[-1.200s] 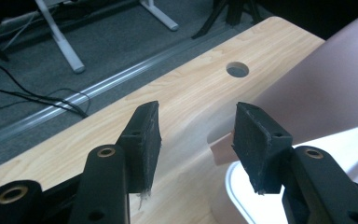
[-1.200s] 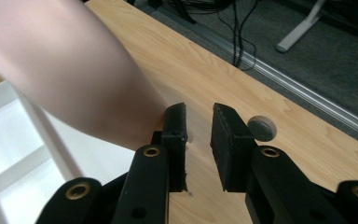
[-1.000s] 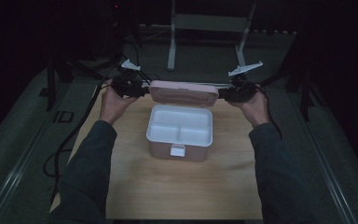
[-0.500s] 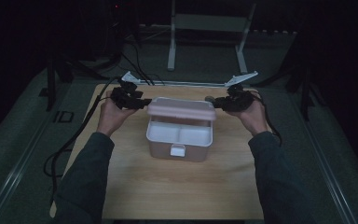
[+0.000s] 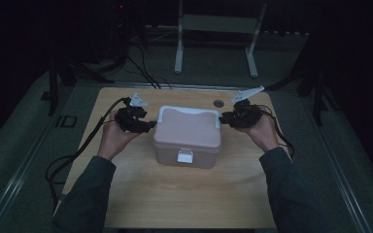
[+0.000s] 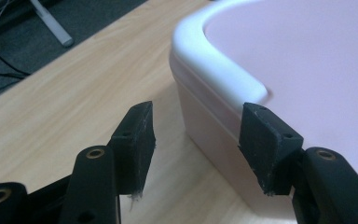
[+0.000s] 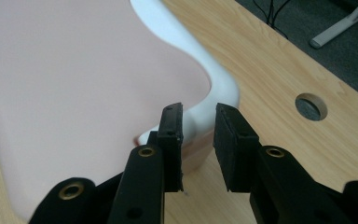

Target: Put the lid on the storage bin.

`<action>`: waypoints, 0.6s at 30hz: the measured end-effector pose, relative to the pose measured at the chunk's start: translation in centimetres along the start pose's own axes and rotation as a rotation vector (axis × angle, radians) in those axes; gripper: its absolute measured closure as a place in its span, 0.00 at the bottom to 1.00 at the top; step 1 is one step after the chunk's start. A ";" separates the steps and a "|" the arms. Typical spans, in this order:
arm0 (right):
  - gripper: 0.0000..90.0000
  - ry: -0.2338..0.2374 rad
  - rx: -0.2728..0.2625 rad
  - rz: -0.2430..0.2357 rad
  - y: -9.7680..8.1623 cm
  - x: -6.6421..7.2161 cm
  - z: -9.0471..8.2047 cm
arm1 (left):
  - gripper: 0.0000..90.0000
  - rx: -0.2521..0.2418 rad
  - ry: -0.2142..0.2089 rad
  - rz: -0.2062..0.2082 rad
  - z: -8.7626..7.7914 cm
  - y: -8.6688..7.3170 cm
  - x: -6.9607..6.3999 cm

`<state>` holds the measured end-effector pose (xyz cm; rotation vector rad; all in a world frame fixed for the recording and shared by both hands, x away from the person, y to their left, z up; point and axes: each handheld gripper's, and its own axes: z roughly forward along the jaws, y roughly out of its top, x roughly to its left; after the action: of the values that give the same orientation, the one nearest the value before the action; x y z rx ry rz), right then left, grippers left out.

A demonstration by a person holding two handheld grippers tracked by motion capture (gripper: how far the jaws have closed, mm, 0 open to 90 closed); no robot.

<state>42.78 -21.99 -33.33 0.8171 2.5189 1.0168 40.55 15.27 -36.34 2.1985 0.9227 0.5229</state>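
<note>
A pink lunch box (image 5: 187, 145) stands mid-table with its pink lid (image 5: 187, 127) down flat and a white latch (image 5: 185, 156) at the front. A white handle (image 5: 187, 110) runs along the lid's rear edge. My left gripper (image 5: 151, 125) sits at the box's left rear corner. It is open, and its jaws (image 6: 198, 109) straddle the white corner (image 6: 214, 60) without touching it. At the right rear corner is my right gripper (image 5: 222, 119). Its jaws (image 7: 198, 109) are nearly together on the end of the white handle (image 7: 214, 79), beside the lid (image 7: 74, 70).
A round hole (image 5: 218, 103) in the wooden table (image 5: 184, 194) lies just behind the right gripper. A black cable (image 5: 77, 150) trails off the table's left edge. Metal stand legs (image 5: 178, 58) and dark floor lie beyond the far edge.
Both grippers swung the raised lid forward and down onto the box, which is now closed. The left gripper's jaws have come apart from the lid.
</note>
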 end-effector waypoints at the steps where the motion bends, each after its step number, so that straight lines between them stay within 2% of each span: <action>1: 0.80 0.001 0.001 -0.001 -0.2 0.0 0.0 | 0.51 0.006 0.007 0.003 0.0 -0.2 -0.1; 4: 0.80 -0.001 0.004 0.001 -0.8 0.2 0.0 | 0.51 0.008 -0.006 -0.018 -0.2 -1.0 -0.4; 9: 0.80 -0.006 0.007 0.010 -1.8 0.1 -0.2 | 0.53 0.038 0.005 0.010 -0.5 -1.6 -1.4; 18: 0.80 -0.020 0.010 0.037 -3.3 -0.5 -0.7 | 0.52 0.034 -0.035 0.036 -1.1 -1.9 -2.7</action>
<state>41.56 -24.62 -35.15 0.8753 2.5034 1.0033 37.23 14.69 -37.25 2.2517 0.8809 0.4876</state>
